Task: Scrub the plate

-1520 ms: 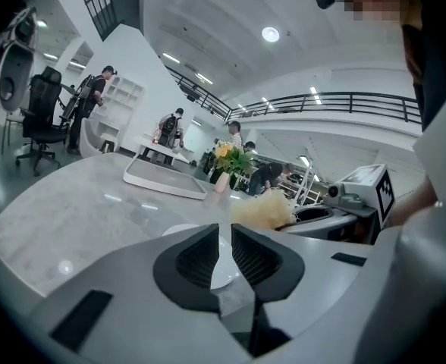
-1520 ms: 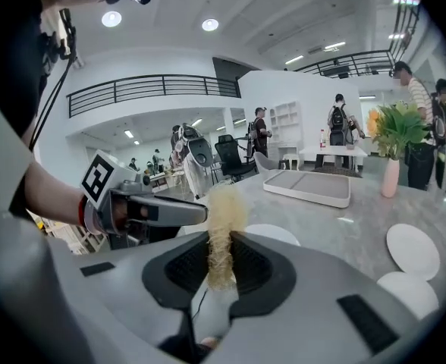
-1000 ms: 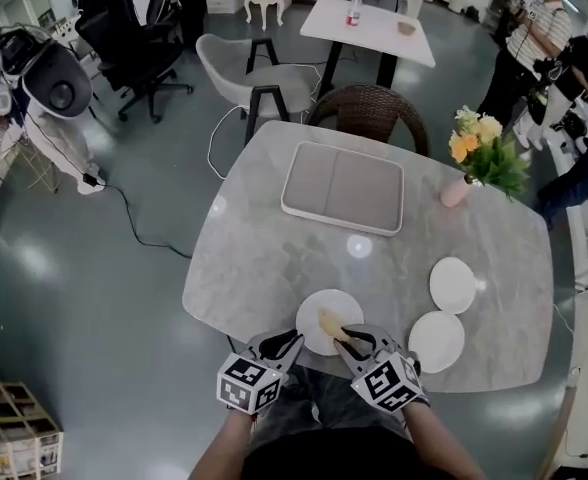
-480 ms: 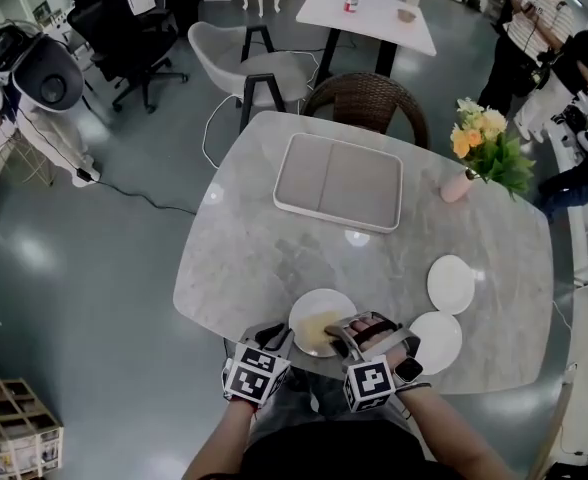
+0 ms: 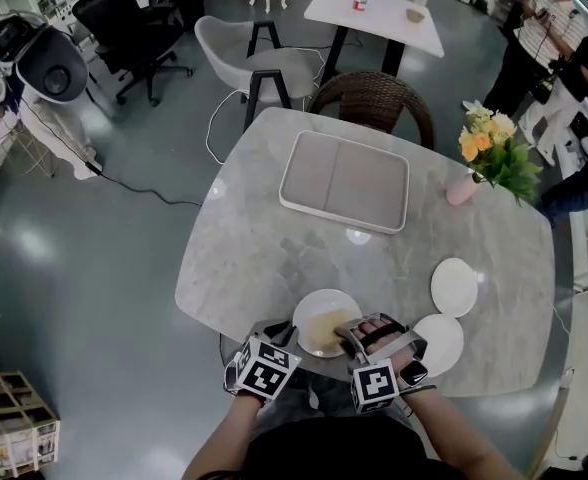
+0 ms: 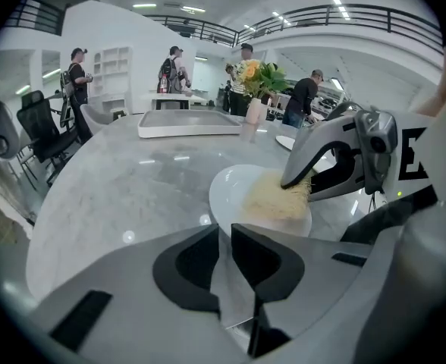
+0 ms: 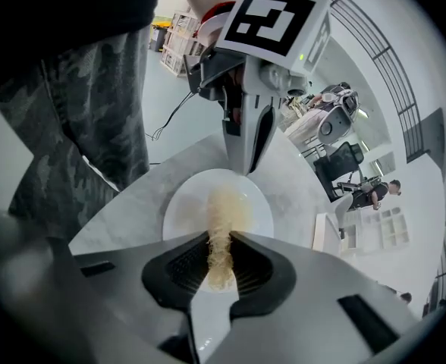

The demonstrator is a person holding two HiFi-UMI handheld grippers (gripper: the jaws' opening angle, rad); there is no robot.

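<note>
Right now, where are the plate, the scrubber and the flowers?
plate (image 5: 329,302): head view, bare upper part of its white face.
scrubber (image 7: 223,222): right gripper view, middle of the yellow fibres.
flowers (image 5: 480,140): head view, on the yellow blooms.

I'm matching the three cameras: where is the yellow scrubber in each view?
Head view: scrubber at bottom centre, on the plate.
Left gripper view: scrubber right of centre, on the plate.
Right gripper view: scrubber at centre, clamped in the jaws.
Shared landmark: the plate beneath it.
</note>
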